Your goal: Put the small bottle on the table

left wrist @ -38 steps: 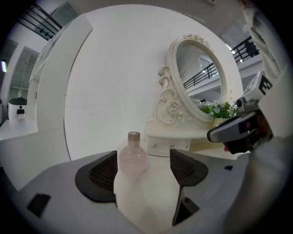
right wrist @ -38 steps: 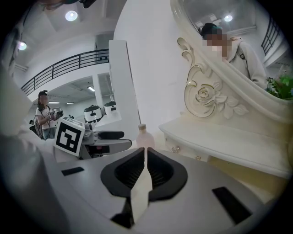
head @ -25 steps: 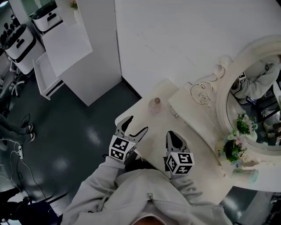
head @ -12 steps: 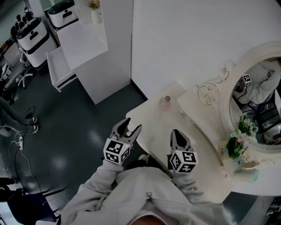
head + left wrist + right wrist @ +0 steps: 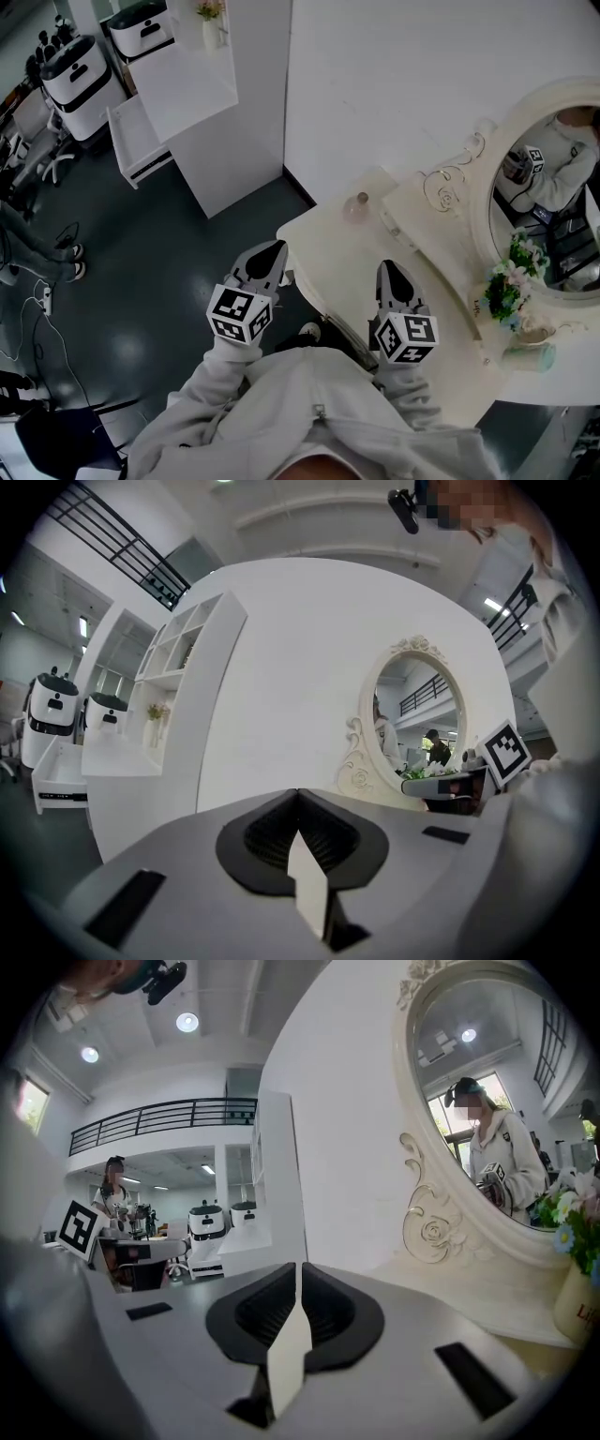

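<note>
Small bottle [image 5: 357, 207]: upright on the cream counter [image 5: 342, 281], at its far left corner, just left of the raised ledge under the oval mirror [image 5: 548, 178]. Touched by neither hand-held gripper, well apart from both.

Left hand-held gripper [image 5: 270, 253]: clenched, jaws just now closing shut. In the left gripper view, pads flat against each other, nothing between them. Held just beside the counter's left edge, mostly over the dark floor [image 5: 141, 309], pointing toward the far side.

Right hand-held gripper [image 5: 392, 274]: also clenched. In the right gripper view, pads meeting in a single seam, empty. Held above the near part of the counter, pointing toward the mirror's carved frame.

Elsewhere: flower pot [image 5: 511, 300] at the right of the counter, in front of the mirror. White shelf unit [image 5: 187, 94] far left, standing on the floor.
</note>
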Motion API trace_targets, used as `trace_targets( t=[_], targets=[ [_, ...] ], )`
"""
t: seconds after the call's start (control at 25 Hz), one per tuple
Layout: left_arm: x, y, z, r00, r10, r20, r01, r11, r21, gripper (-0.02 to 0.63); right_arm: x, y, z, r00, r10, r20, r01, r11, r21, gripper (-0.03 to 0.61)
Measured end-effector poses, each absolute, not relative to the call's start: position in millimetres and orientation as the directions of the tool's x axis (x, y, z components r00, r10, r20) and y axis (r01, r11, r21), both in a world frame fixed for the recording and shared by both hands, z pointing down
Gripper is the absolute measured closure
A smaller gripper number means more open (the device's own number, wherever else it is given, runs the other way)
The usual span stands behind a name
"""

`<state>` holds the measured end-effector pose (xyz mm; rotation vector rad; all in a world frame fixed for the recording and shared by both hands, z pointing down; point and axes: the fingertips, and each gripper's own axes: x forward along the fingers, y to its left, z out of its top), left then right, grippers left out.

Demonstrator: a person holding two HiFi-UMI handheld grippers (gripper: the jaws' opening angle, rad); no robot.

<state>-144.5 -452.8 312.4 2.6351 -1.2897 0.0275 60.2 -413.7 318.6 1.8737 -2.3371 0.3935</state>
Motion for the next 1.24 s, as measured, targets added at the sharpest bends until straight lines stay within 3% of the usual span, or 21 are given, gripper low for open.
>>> trace_targets(
  t=[1.24],
  targets=[
    [-121, -439, 312, 0.686, -0.716, 0.130, -0.727, -0.670, 0.148, 0.598, 63, -401, 314, -0.264, -0.932, 0.248, -0.963, 0.242, -0.116, 0.539]
  ],
)
